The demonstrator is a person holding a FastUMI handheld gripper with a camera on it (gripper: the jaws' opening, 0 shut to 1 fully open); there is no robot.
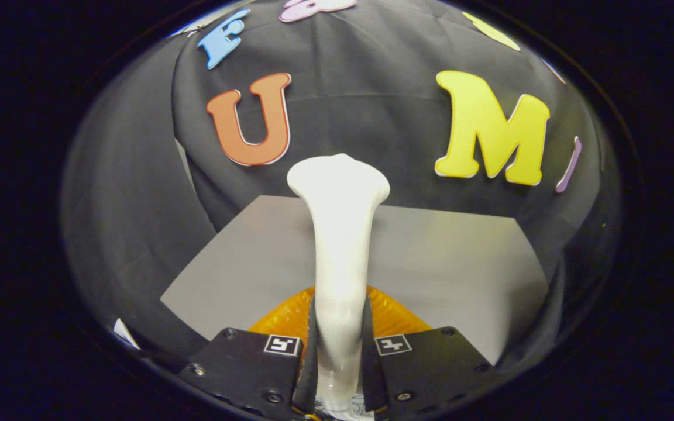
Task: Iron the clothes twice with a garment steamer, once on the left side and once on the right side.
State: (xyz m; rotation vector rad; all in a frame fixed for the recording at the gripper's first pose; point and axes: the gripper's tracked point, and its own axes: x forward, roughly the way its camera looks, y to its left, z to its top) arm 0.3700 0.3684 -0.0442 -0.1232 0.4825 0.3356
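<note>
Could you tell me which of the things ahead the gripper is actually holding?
The white steamer: both fingers of the gripper press on its handle; the orange thing lies beneath.

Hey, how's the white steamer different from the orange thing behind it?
The steamer is white and smooth; the orange thing looks ribbed. The steamer stands up tall, flaring at its top, while the orange thing sits low on the grey surface. The gripper is shut on the steamer; nothing holds the orange thing.

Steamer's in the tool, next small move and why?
Probably lower the tool toward the orange garment just below. Both fingers press the white steamer handle, its flared head up over the grey table, not yet on the cloth.
</note>
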